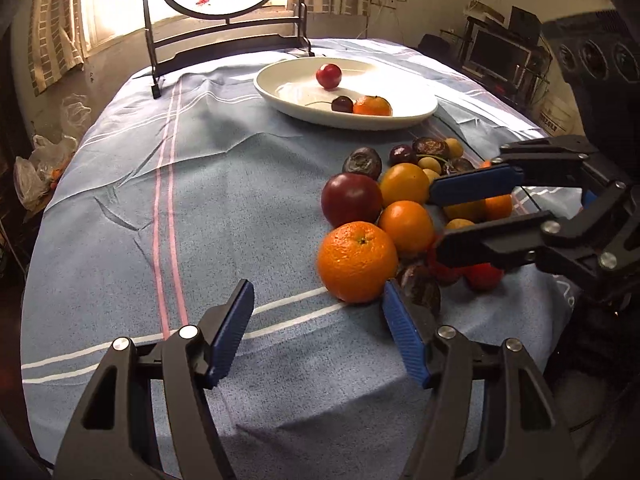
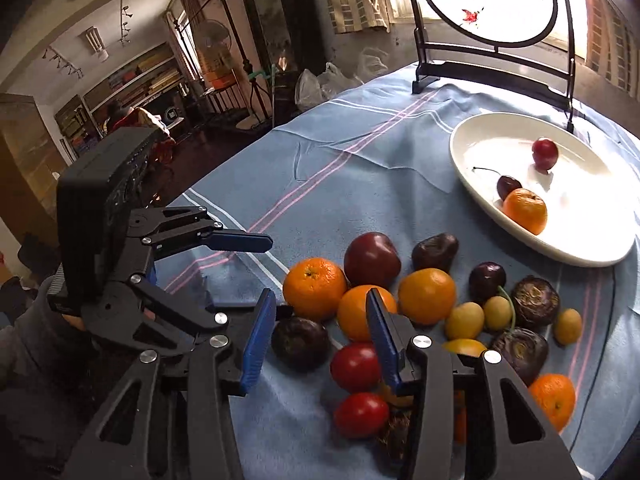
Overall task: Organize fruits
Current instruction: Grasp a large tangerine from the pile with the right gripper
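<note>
Fruits [image 2: 400,300] heaped loose on the blue striped tablecloth [image 1: 200,200], near the table's right edge; three pieces already in the white plate [image 1: 416,114] toward the far edge.

Left to right, from the left wrist view:
- Left gripper [image 1: 318,334]: blue pads spread wide, nothing between them, hovering low over bare cloth just beside the heap. Right pad close to the large orange [image 1: 357,262]; touching or not cannot be told.
- Heap: large orange nearest the front edge, a dark red plum [image 1: 351,199] behind it, smaller oranges, yellow and dark fruits further right.
- Plate: red plum [image 1: 328,76], cherry [image 1: 342,104] and a small orange [image 1: 373,106] inside, well apart from the heap.
- Right gripper [image 1: 452,220]: reaching into the heap from the right edge, pads set wide, holding nothing.

From the right wrist view: right gripper [image 2: 320,340] open over a dark round fruit [image 2: 300,343] and a red tomato [image 2: 355,367], right pad overlapping a small orange [image 2: 360,312].

Step in hand, as judged: choosing and closing on one fruit for transfer to the plate. Done well by:
- centring a single fruit between the pads before closing, not two at once;
- closing across the widest part, gently, soft fruit bruising easily;
- lifting straight up, to avoid rolling neighbours toward the table edge;
- keeping the two grippers apart, both being crowded at the same heap;
- setting down on a bare part of the plate.
</note>
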Available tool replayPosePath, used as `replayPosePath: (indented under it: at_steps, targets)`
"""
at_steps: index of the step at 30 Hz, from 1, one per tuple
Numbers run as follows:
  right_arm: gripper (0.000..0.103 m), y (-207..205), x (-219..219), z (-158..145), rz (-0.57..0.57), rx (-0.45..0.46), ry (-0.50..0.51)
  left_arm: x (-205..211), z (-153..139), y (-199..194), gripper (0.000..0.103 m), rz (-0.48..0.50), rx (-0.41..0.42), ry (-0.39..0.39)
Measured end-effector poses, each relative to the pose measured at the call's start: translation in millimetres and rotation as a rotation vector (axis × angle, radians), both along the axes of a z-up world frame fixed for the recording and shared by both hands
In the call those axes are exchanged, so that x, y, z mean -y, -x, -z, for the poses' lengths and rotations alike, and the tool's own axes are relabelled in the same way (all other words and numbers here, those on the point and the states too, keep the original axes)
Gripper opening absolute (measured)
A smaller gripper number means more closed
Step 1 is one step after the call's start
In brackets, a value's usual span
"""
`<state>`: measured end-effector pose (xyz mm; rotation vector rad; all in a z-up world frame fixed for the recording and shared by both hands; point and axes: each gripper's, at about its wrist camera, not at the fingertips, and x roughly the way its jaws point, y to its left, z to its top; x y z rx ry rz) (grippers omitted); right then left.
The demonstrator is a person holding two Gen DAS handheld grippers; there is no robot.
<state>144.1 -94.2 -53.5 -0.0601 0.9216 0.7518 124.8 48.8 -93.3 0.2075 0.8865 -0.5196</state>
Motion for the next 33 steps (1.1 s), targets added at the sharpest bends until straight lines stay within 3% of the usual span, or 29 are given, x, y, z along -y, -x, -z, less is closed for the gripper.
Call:
replayPosePath:
  at_steps: [4,8,10,13,16,18,22,27,30,33]
  targets:
    - [0.045,-8,-17,2,-0.038,-0.012,0.025,8,6,-6,0.063,0.088,0.003,-0.060]
    - [0.044,-13,-30,5,-0.066,-0.002,0.086,15,7,-16,0.063,0.103,-0.009,-0.040]
    - [0.044,-12,-39,7,-0.090,0.015,0.141,17,8,-18,0.059,0.110,-0.019,-0.018]
    - [0.045,-12,-47,9,-0.116,0.029,0.179,15,14,-13,0.043,0.124,-0.039,0.008]
    - [0.051,-12,-48,10,-0.143,0.022,0.169,16,15,-6,0.043,0.124,-0.005,-0.009]
    - [0.056,-10,-47,10,-0.155,0.017,0.162,14,14,-11,0.044,0.110,-0.017,0.028]
    - [0.056,-16,-42,8,-0.153,-0.007,0.130,17,13,-14,0.045,0.105,-0.014,0.040]
    - [0.057,-19,-43,12,-0.171,0.036,0.126,17,13,-16,0.039,0.078,-0.013,0.038]
    - [0.039,-24,-36,12,-0.146,0.046,0.124,14,13,-16,0.039,0.064,-0.016,0.064]
    - [0.038,-22,-28,11,-0.131,0.054,0.089,16,10,-12,0.038,0.062,0.003,0.068]
